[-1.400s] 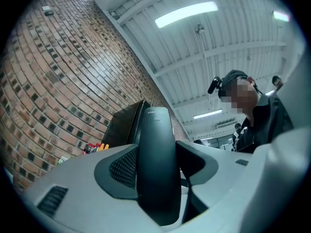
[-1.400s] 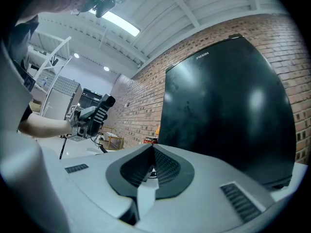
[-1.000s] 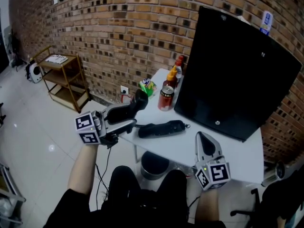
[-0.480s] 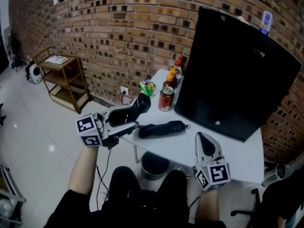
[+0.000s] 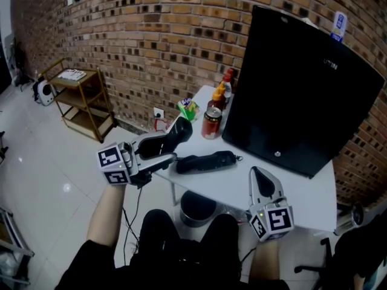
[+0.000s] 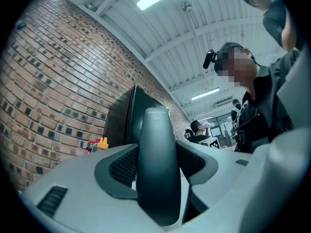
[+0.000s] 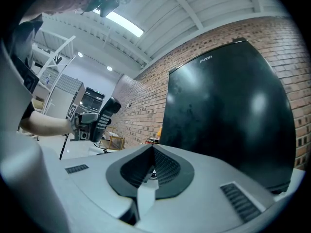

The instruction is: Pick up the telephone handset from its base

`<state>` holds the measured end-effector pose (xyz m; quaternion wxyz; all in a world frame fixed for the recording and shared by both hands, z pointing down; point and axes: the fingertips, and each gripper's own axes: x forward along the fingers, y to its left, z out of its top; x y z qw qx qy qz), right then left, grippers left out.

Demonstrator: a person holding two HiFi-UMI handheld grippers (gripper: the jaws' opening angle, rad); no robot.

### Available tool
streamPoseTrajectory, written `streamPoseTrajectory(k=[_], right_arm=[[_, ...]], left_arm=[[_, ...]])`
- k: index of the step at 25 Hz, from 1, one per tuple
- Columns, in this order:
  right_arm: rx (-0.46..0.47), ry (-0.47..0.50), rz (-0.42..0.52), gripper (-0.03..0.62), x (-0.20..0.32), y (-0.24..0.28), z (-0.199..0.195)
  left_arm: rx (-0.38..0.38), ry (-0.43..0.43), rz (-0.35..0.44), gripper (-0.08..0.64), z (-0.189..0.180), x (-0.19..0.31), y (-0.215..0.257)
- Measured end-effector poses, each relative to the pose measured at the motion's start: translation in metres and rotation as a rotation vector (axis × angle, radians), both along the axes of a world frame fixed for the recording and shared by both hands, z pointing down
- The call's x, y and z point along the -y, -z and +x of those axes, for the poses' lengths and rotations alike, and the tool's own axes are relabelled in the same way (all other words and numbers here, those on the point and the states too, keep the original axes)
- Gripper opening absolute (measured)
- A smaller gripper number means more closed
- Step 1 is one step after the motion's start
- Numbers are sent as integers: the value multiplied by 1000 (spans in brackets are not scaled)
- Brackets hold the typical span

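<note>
In the head view my left gripper (image 5: 158, 153) is shut on the black telephone handset (image 5: 164, 140) and holds it in the air off the table's left edge, apart from the base. The handset tilts up towards the wall. The black base (image 5: 205, 162) lies flat on the white table (image 5: 302, 201). From the left gripper view the handset (image 6: 156, 164) fills the gap between the jaws, both pads pressed on it. My right gripper (image 5: 258, 174) rests over the table's front right with its jaws together and nothing in them. The right gripper view also shows the raised handset (image 7: 105, 111).
A large black panel (image 5: 302, 89) stands at the back right of the table. A red can (image 5: 211, 124), sauce bottles (image 5: 221, 94) and a green packet (image 5: 188, 109) sit near the brick wall. A wooden shelf cart (image 5: 84, 98) is at the left, and a bin (image 5: 196, 209) stands under the table.
</note>
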<state>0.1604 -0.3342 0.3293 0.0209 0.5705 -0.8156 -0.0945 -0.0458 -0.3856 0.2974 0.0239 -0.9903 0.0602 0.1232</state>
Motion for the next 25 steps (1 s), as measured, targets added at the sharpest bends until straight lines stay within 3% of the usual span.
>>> streamPoseTrajectory(k=[25], right_arm=[[-3,-3,-18,2,3,-3,7]], left_arm=[[16,33,-25,253,-5,5,-6]])
